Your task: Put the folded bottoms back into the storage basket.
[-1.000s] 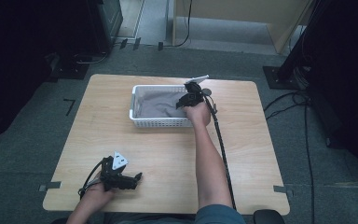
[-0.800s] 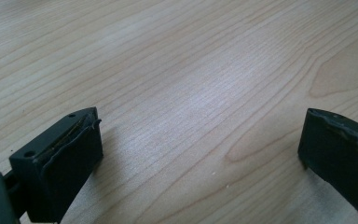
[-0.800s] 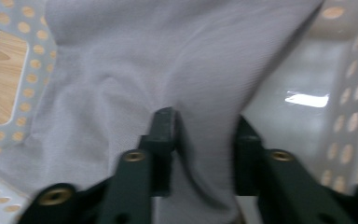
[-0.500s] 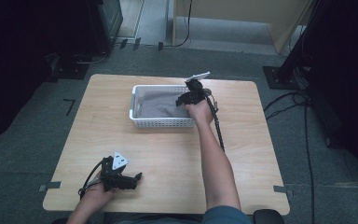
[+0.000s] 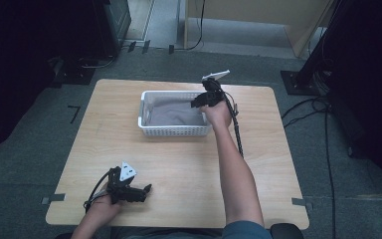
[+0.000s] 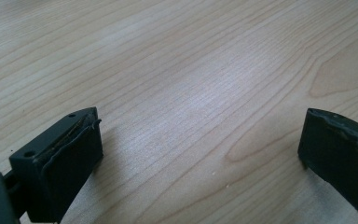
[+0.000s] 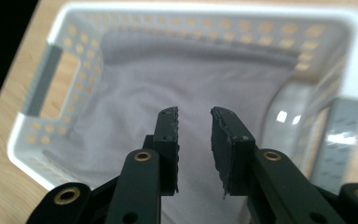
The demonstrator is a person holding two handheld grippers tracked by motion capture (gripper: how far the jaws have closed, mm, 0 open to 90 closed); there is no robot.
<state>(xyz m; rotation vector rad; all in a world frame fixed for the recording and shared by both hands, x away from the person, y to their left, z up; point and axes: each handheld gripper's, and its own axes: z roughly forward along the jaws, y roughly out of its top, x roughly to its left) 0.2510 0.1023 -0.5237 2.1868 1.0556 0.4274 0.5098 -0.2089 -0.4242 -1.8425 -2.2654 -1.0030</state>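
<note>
A white perforated basket (image 5: 174,131) stands at the back middle of the wooden table (image 5: 179,169), with a grey cloth (image 5: 171,113) lying in it. My right gripper (image 5: 199,102) hangs over the basket's right end, pointing down into it. In the right gripper view its jaws (image 7: 195,116) stand a little apart above the grey cloth (image 7: 135,93), with nothing between them, and the basket's rim (image 7: 354,60) runs around them. My left gripper (image 5: 146,189) rests near the table's front left edge, its jaws (image 6: 200,149) wide open over bare wood.
A black cable (image 5: 238,132) trails from the right gripper along the forearm across the table. Grey carpet surrounds the table, with dark equipment stands at the back left and the right (image 5: 303,74).
The right hand has shifted slightly further over the basket's right end. The left gripper has not moved.
</note>
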